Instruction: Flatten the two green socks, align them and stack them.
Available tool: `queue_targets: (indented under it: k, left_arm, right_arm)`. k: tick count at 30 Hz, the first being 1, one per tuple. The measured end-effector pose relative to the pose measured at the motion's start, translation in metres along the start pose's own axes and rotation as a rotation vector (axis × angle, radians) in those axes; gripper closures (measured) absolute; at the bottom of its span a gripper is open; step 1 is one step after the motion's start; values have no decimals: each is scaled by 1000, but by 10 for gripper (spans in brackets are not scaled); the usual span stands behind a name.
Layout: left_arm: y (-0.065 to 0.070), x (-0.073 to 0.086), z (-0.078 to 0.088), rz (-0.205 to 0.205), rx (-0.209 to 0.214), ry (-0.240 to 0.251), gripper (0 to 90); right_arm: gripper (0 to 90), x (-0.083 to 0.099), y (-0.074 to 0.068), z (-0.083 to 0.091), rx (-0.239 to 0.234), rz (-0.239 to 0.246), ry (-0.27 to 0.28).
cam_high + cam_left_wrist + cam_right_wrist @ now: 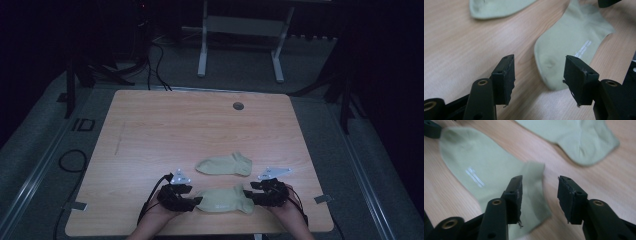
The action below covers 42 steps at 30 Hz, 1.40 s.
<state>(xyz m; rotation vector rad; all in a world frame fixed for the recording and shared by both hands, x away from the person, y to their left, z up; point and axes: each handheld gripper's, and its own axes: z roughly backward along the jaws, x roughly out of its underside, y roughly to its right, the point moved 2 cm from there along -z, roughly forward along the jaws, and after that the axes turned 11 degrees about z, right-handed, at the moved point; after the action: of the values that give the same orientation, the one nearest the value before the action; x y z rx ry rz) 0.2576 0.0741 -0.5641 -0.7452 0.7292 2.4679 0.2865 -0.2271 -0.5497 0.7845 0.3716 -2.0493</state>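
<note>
The near sock (pixel 224 200) lies flat on the surface (pixel 150 130) at the lower middle of the high view, with a second sock (pixel 225 165) just above it, apart. The left gripper (pixel 192 204) stands at its toe end and the right gripper (pixel 254 197) at its cuff end, both with fingers parted and nothing pinched yet. To grip well, I'd lower each pair until one finger slides under the fabric edge, then close on both ends together.
</note>
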Motion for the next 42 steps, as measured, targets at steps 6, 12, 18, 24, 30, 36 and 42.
queue_targets:
  k: [6, 12, 18, 24, 30, 36, 42]
  left_arm:
    - [2, 7, -6, -4, -3, -10, 447]
    - [3, 10, -10, -21, -19, -11, 590]
    - [4, 12, -12, -22, -31, 1, 778]
    - [5, 12, -14, 7, -18, 26, 878]
    - [7, 5, -3, 12, -13, 74, 886]
    - [7, -6, 8, 8, -22, 110, 886]
    - [6, -20, 17, 3, -32, 135, 886]
  right_arm:
    - [568, 15, -4, -5, 14, 11, -47]
    - [610, 19, -8, -7, 37, 40, -61]
    - [771, 20, -11, -7, 47, 52, -59]
    - [832, 19, -14, -6, 54, 49, -65]
    - [840, 13, -14, 4, 47, 38, -31]
    - [841, -5, -12, 20, 64, 64, 22]
    - [840, -24, -1, 28, 84, 73, 42]
